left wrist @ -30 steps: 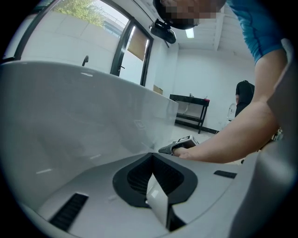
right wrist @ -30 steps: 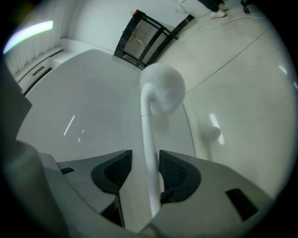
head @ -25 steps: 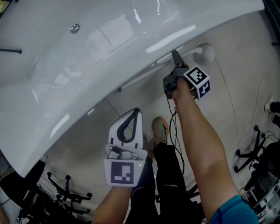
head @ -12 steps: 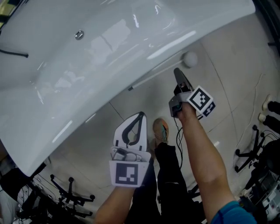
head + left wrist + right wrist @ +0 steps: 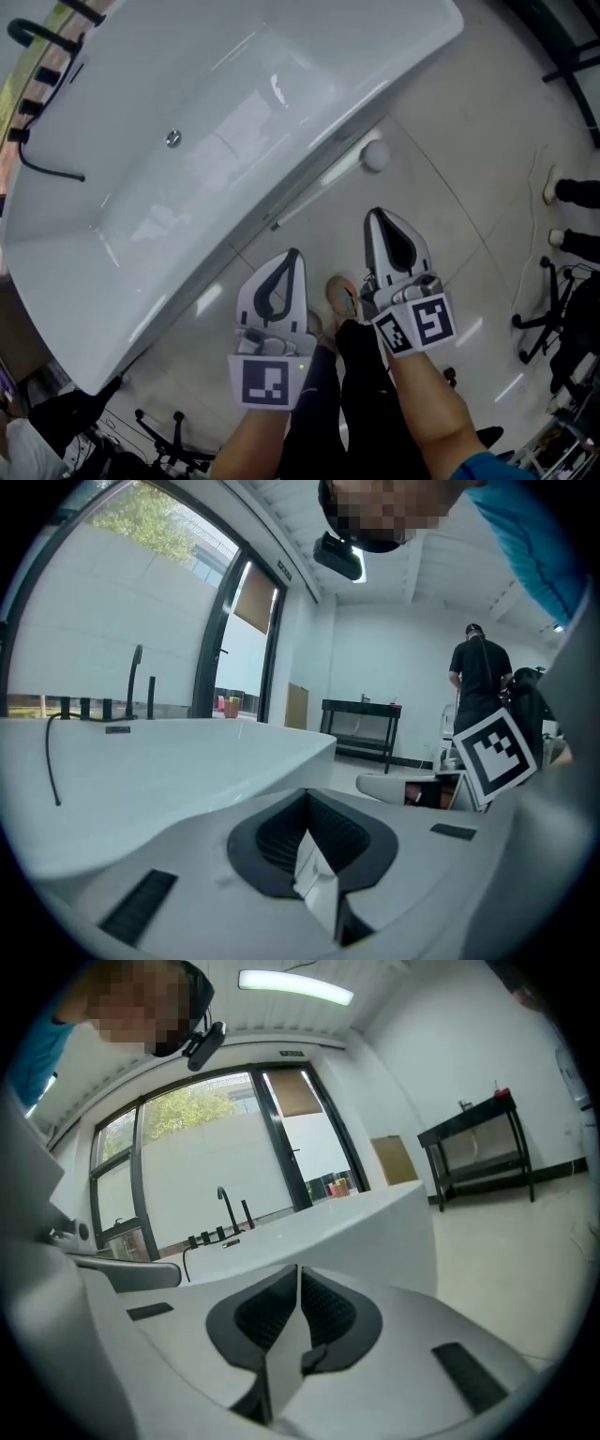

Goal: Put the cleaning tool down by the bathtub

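Cleaning tool (image 5: 375, 156) lay on the floor (image 5: 469, 216), just beside the bathtub (image 5: 234, 112). Left gripper (image 5: 292, 257) and right gripper (image 5: 377, 217) were both pressed together, empty, near the bathtub.

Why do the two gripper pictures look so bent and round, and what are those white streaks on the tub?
Left and right gripper views: wide-angle lenses bend the window frame and darken the corners. Head view: light glares as white streaks off the glossy bathtub and floor.
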The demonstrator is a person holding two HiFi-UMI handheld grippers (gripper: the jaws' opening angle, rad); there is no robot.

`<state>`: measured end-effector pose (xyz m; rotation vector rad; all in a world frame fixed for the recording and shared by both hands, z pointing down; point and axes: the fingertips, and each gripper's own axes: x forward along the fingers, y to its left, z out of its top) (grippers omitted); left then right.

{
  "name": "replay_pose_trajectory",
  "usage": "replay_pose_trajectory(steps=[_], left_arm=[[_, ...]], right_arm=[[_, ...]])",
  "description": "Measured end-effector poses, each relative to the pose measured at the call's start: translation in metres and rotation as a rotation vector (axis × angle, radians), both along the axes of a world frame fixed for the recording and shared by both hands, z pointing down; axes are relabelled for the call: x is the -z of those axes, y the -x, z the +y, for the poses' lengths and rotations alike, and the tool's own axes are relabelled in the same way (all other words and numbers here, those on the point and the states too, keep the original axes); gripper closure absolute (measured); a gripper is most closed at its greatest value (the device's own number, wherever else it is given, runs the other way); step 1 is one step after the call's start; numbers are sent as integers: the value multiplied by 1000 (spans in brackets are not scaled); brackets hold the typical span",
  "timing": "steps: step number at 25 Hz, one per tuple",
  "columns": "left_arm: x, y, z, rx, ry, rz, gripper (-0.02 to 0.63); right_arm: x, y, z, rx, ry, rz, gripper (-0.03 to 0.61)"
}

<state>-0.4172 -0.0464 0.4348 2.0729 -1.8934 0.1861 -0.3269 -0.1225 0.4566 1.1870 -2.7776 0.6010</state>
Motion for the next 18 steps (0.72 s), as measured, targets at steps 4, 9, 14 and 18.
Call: replay_pose_trajectory(steps=[4,9,14,18], left_arm=[[47,-30,1,-50,-25,-25,616],[97,-72,7,-113,-22,-50,617],[161,-137,8,-177,-109,-51,617],[197,-214,9,-282,-148,-41,617]], right_arm=[[70,-33,14,-10,-102,11,580],[143,-89,31,-74,-173,57,581],[203,-165,56,-151,-215,77,581],[230,-243,79,-232,-226,135,593]])
